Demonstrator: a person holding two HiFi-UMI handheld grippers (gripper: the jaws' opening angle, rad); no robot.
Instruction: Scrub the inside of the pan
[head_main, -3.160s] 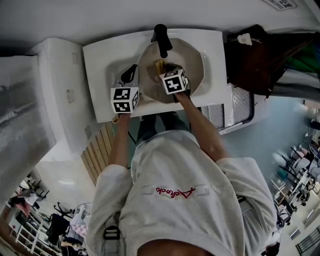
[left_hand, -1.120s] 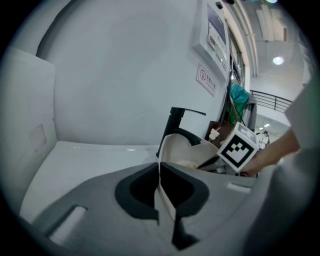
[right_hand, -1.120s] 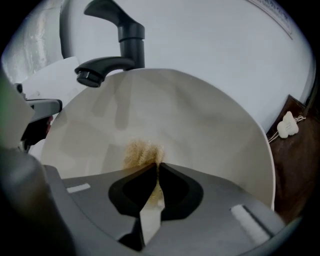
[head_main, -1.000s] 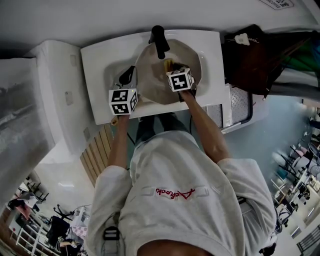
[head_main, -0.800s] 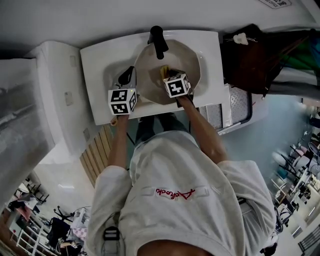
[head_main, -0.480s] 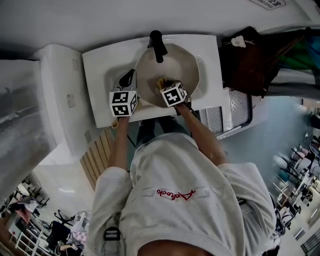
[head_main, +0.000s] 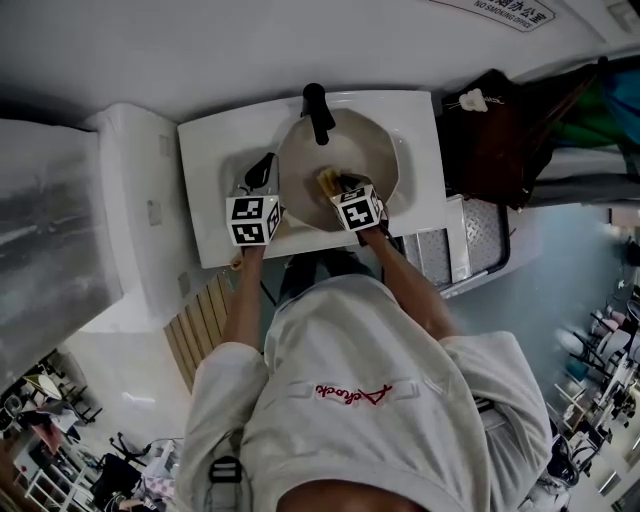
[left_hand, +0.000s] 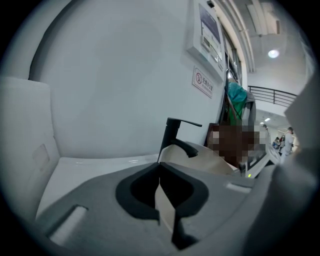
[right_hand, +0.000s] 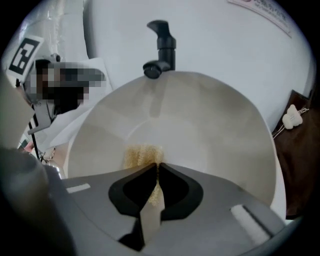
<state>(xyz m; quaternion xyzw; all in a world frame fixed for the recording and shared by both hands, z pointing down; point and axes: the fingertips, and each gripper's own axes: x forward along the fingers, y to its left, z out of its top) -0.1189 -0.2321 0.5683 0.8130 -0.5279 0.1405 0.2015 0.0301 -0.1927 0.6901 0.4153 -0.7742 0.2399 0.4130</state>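
A white sink (head_main: 205, 160) is set against a pale wall. Near its front edge, left of the middle, the left gripper (head_main: 265, 168) is held with its black jaws pointed toward the back edge. In the left gripper view the jaws are seen brought together at their tips, and nothing can be made out between them; bare sink top is shown beyond. This gripper is placed just beside the left rim of the pan (head_main: 370, 150); whether the rim is touched cannot be told.

The pan, round and beige, is seated in the basin, right of the sink's middle. Its far rim is overhung by the spout of a black tap (head_main: 316, 108), which stands at the back edge. In the left gripper view the tap (left_hand: 172, 132) is seen upright, with the pan (left_hand: 200, 160) low to its right.

Inside the pan, on the side nearer the front edge, a yellowish scrubber (head_main: 327, 182) is laid against the pan's inner surface. It is held by the right gripper (head_main: 338, 186), which is reached in over the near rim. In the right gripper view the jaws are seen closed on the scrubber (right_hand: 142, 156), the fibrous pad pinched at their tips and spread out on the pan (right_hand: 210, 130) just beyond them.

Past the sink's right edge a brown bag (head_main: 500, 130) is seen, with a small white charm (head_main: 472, 100) hung on it.
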